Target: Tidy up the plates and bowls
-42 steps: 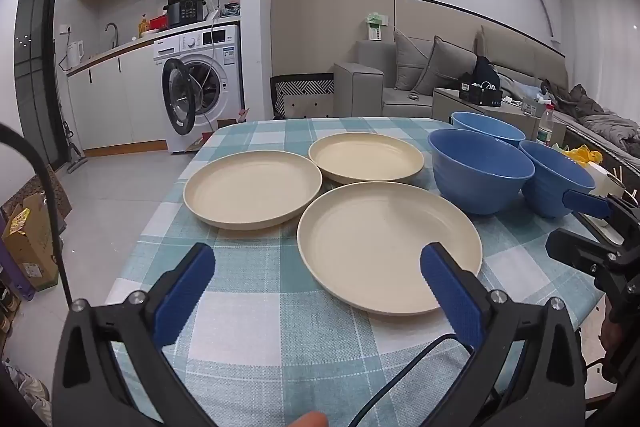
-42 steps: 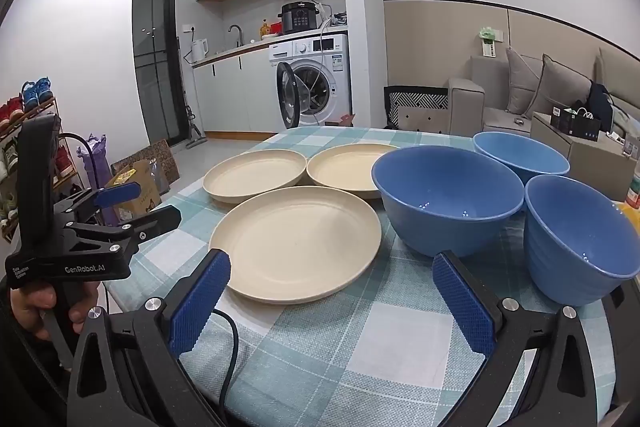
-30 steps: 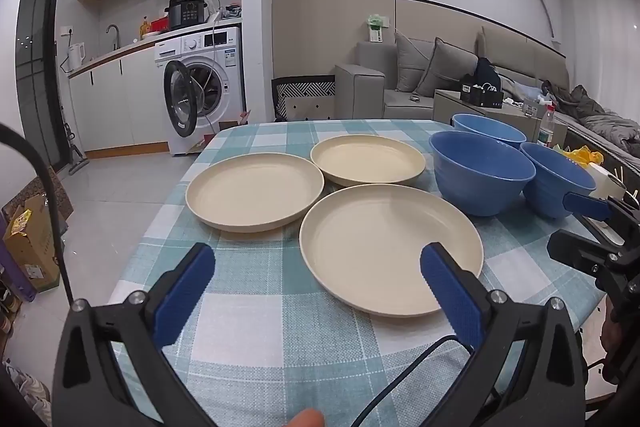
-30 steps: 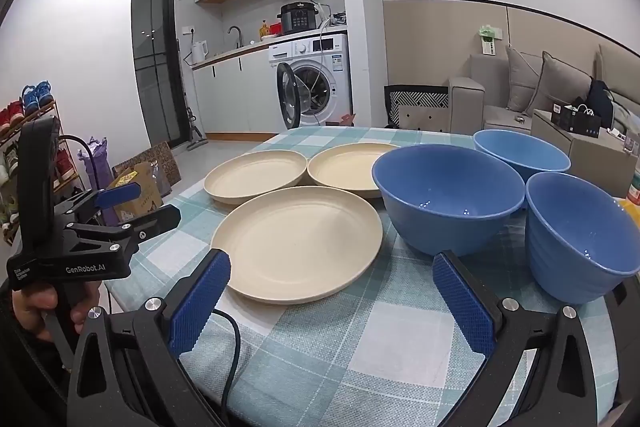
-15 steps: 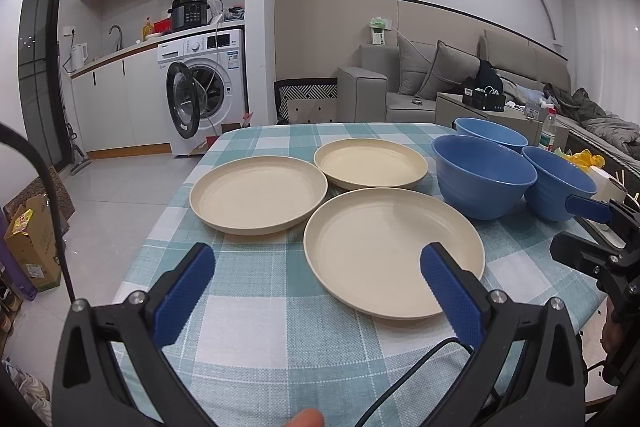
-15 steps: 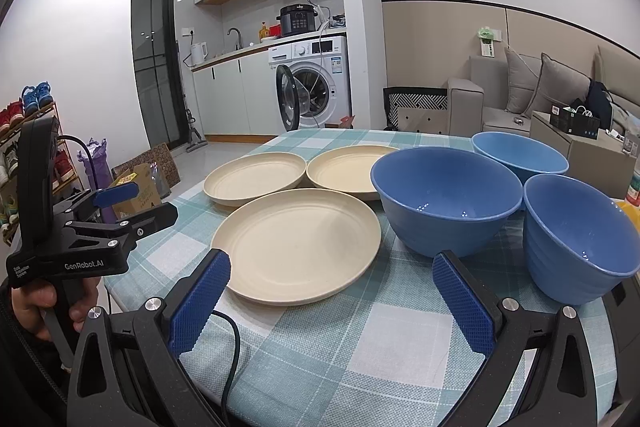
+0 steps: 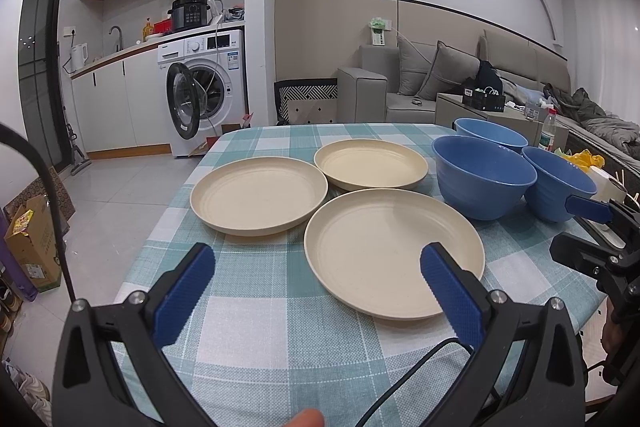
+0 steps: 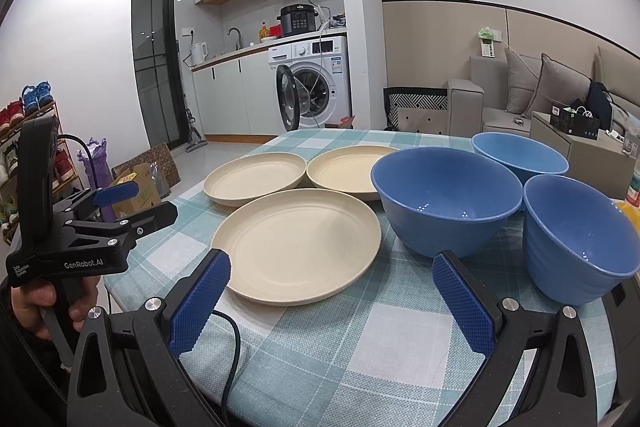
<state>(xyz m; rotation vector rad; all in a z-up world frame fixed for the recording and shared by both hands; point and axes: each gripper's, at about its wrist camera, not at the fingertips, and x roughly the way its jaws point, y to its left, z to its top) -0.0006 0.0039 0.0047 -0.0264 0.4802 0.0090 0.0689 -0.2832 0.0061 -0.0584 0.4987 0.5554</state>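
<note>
Three cream plates lie on the checked tablecloth: a near plate (image 7: 394, 251) (image 8: 296, 247), a left plate (image 7: 259, 195) (image 8: 254, 177) and a far plate (image 7: 371, 165) (image 8: 344, 171). Three blue bowls stand to their right: a large one (image 7: 484, 181) (image 8: 446, 199), a near one (image 7: 558, 189) (image 8: 580, 235) and a far one (image 7: 490, 135) (image 8: 519, 155). My left gripper (image 7: 316, 279) is open and empty, just short of the near plate. My right gripper (image 8: 332, 289) is open and empty, in front of the near plate and large bowl.
The table (image 7: 280, 327) ends close behind both grippers and drops to the floor on the left. A washing machine (image 7: 208, 91) with its door open stands beyond. A sofa (image 7: 440, 83) and a box with a bottle (image 7: 548, 131) are at the right.
Both views have shifted only slightly; the dishes sit a little lower and farther right in the left wrist view. Nothing has been gripped or moved.
</note>
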